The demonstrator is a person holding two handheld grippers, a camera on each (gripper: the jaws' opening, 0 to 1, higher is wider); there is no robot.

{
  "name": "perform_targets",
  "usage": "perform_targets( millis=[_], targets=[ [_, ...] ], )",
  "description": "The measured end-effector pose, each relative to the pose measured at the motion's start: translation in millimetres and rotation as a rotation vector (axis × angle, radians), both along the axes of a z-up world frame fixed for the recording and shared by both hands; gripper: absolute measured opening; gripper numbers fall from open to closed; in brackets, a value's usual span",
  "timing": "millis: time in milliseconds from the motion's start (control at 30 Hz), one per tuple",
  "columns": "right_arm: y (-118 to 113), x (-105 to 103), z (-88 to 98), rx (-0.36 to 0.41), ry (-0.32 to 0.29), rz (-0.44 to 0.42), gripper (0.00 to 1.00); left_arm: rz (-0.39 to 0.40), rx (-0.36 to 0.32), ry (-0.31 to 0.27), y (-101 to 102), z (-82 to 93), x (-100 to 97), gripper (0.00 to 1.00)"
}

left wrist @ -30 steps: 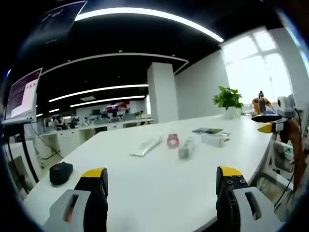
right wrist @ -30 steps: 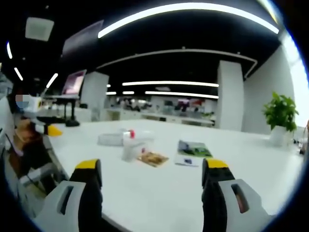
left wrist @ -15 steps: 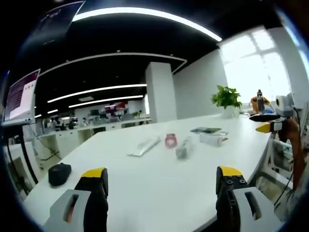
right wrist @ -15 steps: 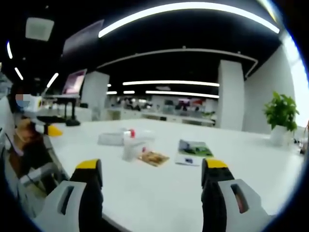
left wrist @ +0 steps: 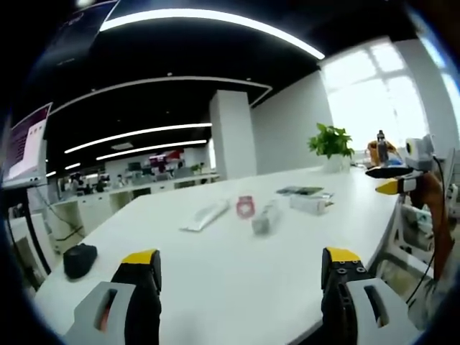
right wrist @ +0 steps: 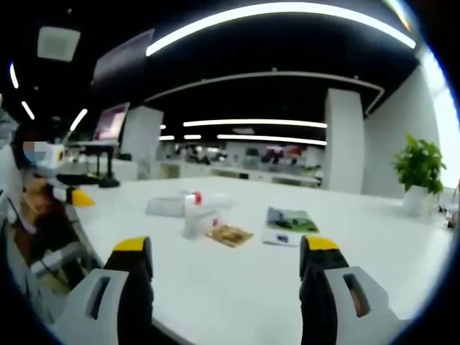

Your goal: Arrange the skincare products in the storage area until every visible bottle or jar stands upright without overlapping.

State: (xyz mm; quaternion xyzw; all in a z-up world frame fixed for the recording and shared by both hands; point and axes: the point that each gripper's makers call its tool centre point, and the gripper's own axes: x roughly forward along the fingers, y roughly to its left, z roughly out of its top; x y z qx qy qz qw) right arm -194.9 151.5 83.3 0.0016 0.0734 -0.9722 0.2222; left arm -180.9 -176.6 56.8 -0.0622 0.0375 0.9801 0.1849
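Nothing is held by the wide-open left gripper [left wrist: 241, 269] or right gripper [right wrist: 226, 259], and little bottles [left wrist: 264, 217] lie flat mid-table [left wrist: 237, 287], none stood up yet.

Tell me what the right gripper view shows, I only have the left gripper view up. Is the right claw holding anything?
Observer: No. The right claw is open with nothing between its jaws, over the near part of the white table.
Operator: Anything by the clear bottle that I'm missing?
Observer: A flat brown packet lies close beside the clear bottle, just right of it in that view.
Operator: And the leaflet?
Observer: The leaflet lies flat, right of the packet in that view, with a green picture on its upper face.
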Motion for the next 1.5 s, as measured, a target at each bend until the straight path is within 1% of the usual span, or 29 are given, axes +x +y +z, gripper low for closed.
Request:
perform_targets(
  millis=[367, 533, 600, 800, 933, 1100, 1133, 1333, 1500],
  targets=[
    [-2.4, 0.3, -0.6, 0.0, 0.002, 0.008, 0.83, -0.025, -0.009, -0.02, 11.9, -4.6, -1.4, 0.94],
    [-5.9, 1.2, 0.4, -0.009, 0.007, 0.023, 0.83, -0.027, -0.008, -0.013, 19.6, -3.1, -2.7, 0.92],
    [-7.8, 1.5, 0.9, -0.014, 0.009, 0.03, 0.83, -0.034, -0.004, -0.012, 25.5, -2.9, -3.6, 0.92],
    [-14.1, 0.8, 0.5, -0.02, 0.011, 0.047, 0.83, -0.07, -0.022, -0.02, 41.1, -5.7, -4.7, 0.92],
    [-22.5, -0.5, -0.5, -0.019, 0.008, 0.063, 0.83, -0.093, -0.021, -0.026, 50.0, -7.7, -5.3, 0.9],
    [-32.6, -1.2, -2.2, -0.01, 0.005, 0.082, 0.83, -0.106, -0.018, -0.028, 55.5, -8.6, -5.9, 0.9],
    [-39.5, -1.6, -3.5, -0.006, 0.003, 0.097, 0.83, -0.112, -0.018, -0.03, 57.8, -9.1, -6.2, 0.9],
    [-61.3, -1.6, -6.4, 0.001, -0.001, 0.149, 0.83, -0.123, -0.021, -0.036, 62.2, -10.8, -7.2, 0.89],
    [-81.4, -2.0, -6.9, -0.012, -0.001, 0.187, 0.84, -0.133, -0.017, -0.029, 65.6, -8.1, -5.7, 0.89]
  ],
)
